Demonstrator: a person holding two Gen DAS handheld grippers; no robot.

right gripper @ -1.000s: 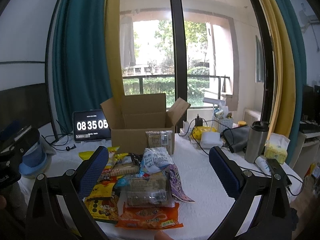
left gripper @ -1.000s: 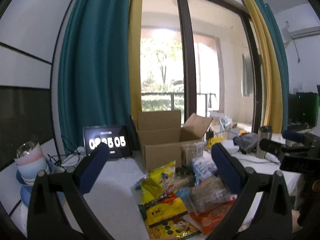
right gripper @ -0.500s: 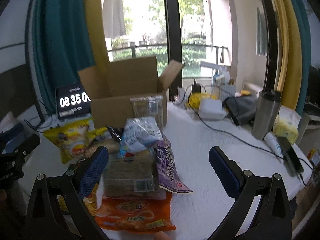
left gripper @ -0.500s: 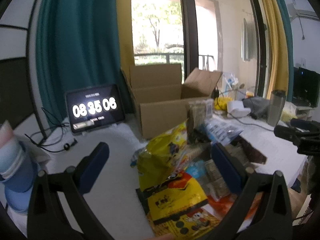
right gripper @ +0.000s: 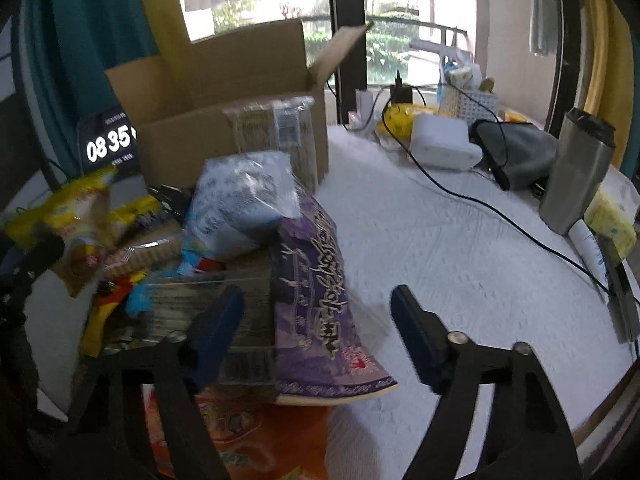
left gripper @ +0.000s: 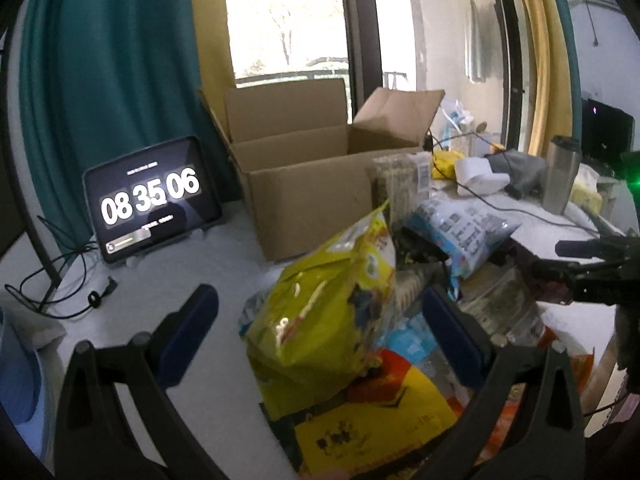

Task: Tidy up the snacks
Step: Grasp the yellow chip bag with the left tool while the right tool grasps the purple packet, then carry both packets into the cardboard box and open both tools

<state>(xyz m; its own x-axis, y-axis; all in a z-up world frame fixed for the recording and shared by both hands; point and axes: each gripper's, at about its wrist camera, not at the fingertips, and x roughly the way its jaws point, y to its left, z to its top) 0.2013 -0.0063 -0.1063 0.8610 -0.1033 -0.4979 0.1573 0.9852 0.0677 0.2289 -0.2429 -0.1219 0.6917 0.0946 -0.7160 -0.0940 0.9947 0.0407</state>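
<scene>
A pile of snack packs lies on the white table in front of an open cardboard box (left gripper: 304,200) (right gripper: 180,144). My left gripper (left gripper: 320,324) is open, and a puffy yellow bag (left gripper: 320,312) stands between its blue fingers without touching the pads. A yellow-and-red pack (left gripper: 372,420) lies beneath it. My right gripper (right gripper: 316,336) hangs low over the pile with its jaws closing. A purple pack (right gripper: 316,300) sits between its fingers, clear of the pads. A pale blue bag (right gripper: 240,200) and a clear biscuit pack (right gripper: 276,136) lean behind.
A tablet clock (left gripper: 152,200) stands left of the box with cables (left gripper: 60,292) beside it. A steel tumbler (right gripper: 576,176), a white adapter (right gripper: 440,144), a grey pouch (right gripper: 520,152) and a black cable (right gripper: 500,216) occupy the table's right side. Blue bowls (left gripper: 16,380) sit far left.
Both grippers have dropped and moved in on the snack pile, tilting downward. The right gripper's fingers have drawn closer together around the purple pack. The clock ticked on.
</scene>
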